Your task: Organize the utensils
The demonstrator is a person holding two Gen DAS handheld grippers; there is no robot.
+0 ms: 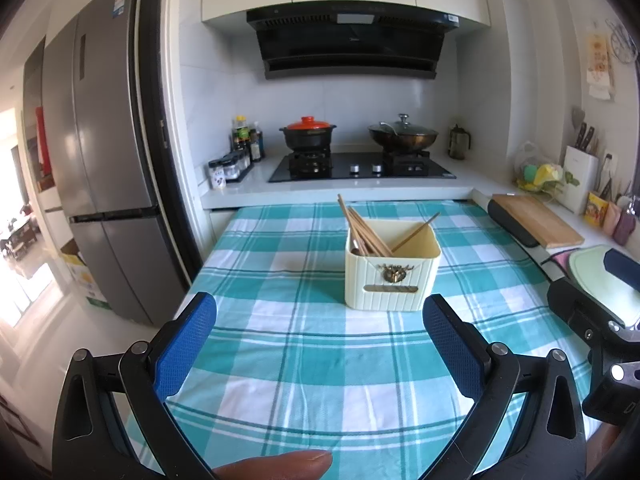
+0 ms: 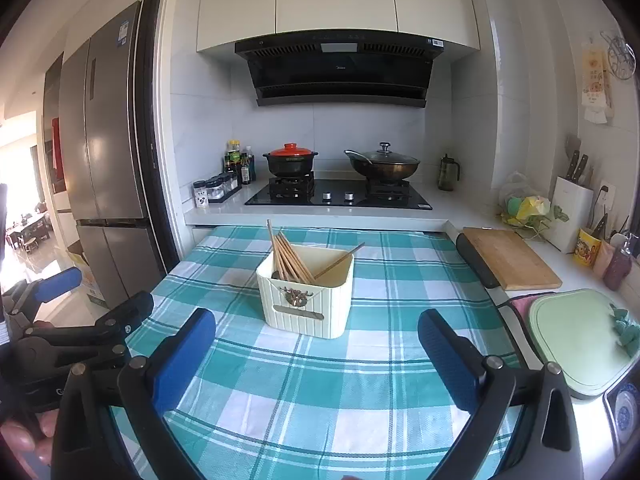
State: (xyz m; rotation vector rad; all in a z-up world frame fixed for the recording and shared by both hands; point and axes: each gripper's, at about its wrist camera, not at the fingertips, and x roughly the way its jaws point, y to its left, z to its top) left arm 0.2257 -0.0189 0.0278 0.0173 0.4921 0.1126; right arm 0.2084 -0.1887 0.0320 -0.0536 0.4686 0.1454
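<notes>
We see a teal-and-white checked woven cloth [image 1: 304,364], matt. On it stands a cream ribbed plastic holder [image 1: 390,276] with a brassy metal emblem, holding bare wooden chopsticks [image 1: 360,228]. Our gripper pads [image 2: 184,354] look like blue textured rubber. To the right lies a pale wooden cutting board [image 2: 508,258]; behind, a glossy black glass hob [image 1: 360,168].

I get bright daylight blowing out the far left, glare streaking the fridge [image 1: 108,128], sharp focus mid-frame, and heavy fisheye bending with dark vignetted corners.
</notes>
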